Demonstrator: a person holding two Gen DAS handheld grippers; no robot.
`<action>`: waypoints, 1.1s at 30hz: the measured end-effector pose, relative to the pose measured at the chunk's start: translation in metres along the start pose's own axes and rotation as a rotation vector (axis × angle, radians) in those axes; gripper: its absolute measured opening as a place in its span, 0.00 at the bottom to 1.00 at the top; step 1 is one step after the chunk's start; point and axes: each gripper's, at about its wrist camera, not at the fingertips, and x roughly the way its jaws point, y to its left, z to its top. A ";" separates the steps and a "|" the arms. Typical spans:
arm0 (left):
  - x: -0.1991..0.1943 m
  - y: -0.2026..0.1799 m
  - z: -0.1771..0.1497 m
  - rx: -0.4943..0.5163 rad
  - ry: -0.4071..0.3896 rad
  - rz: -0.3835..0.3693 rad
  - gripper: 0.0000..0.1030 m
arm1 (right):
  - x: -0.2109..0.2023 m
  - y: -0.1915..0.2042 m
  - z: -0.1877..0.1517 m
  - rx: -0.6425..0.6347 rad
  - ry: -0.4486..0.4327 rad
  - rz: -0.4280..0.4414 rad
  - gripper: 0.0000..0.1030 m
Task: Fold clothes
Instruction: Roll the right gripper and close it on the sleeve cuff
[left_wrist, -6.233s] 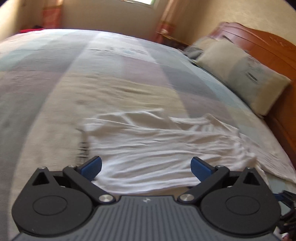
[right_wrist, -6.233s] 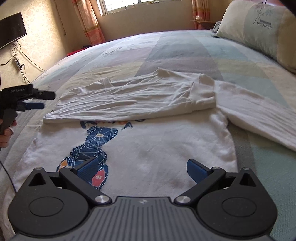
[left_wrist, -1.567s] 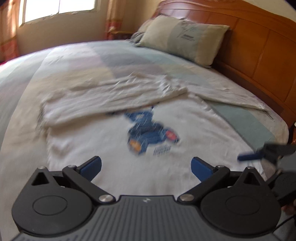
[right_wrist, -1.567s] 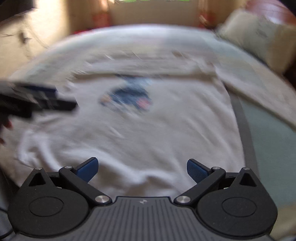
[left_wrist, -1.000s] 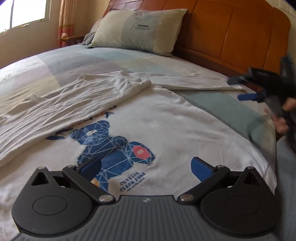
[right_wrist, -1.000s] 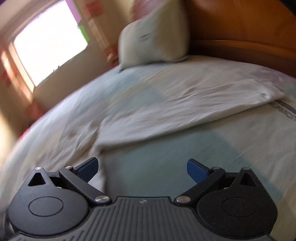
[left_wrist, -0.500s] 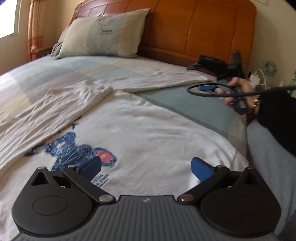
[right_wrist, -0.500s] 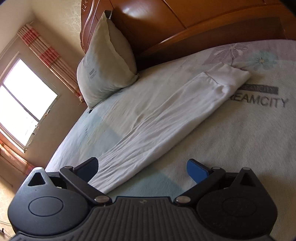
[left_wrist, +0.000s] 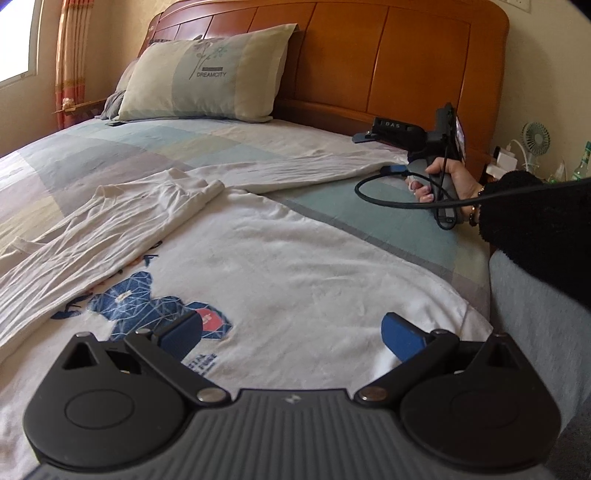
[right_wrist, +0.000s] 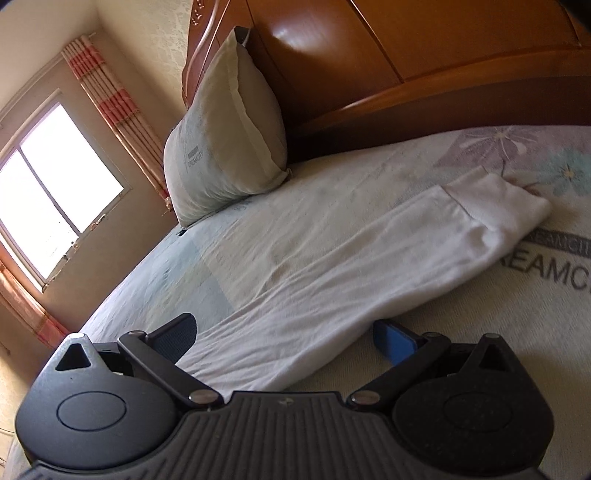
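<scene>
The bed carries a patchwork sheet and fills both of my views, with the wooden headboard along its far edge. A white long-sleeved shirt lies flat on the bed, chest up, its blue geometric print just ahead of my left gripper. One sleeve is folded across the chest toward the left side of the left view. The other sleeve runs out straight across the sheet toward the headboard side, its cuff lying beside printed lettering on the sheet. A pillow marked DREAMCITY leans against the headboard.

Left gripper: jaws released, spread wide, nothing between them; it hovers low over the shirt hem. Right gripper: jaws released, spread wide; the outstretched sleeve passes between the two fingers in the picture, but I cannot tell whether either pad touches the cloth. In the left view my right hand holds that tool's handle above the sleeve, with a black cable looping below it. A small fan stands past the bed's corner.
</scene>
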 end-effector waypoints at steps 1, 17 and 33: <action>-0.003 0.002 0.002 0.001 0.003 0.002 0.99 | -0.001 -0.001 0.000 0.016 -0.004 0.000 1.00; -0.038 0.025 0.002 0.007 -0.147 -0.096 0.99 | 0.022 0.004 0.006 -0.073 -0.032 -0.075 1.00; -0.013 0.038 -0.006 -0.028 -0.036 -0.002 0.99 | 0.019 0.023 0.027 -0.031 -0.137 0.020 1.00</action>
